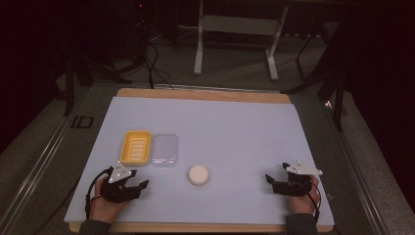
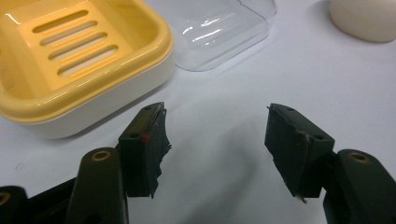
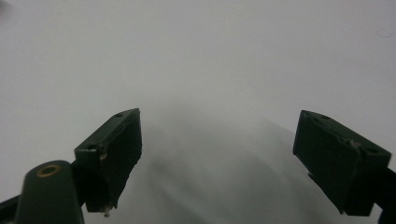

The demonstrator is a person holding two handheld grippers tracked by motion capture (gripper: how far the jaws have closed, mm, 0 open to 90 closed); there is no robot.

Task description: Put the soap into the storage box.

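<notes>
Nothing begun: soap (image 1: pixel 198 175) lying lower centre, apart from yellow dish (image 1: pixel 135 147) and clear lid (image 1: pixel 165 149) (left of centre). Left gripper (image 1: pixel 139 187), right gripper (image 1: pixel 270 179): both gaping, empty.

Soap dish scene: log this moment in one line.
left gripper open, empty | right gripper open, empty | soap on mat, untouched | soap dish empty | clear lid beside dish

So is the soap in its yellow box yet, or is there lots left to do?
Not yet. Already done: the yellow soap dish sits open, its clear lid off beside it. In hand: nothing; the left gripper and right gripper rest open and empty. Probably left: putting the white soap in and the lid on.
</notes>
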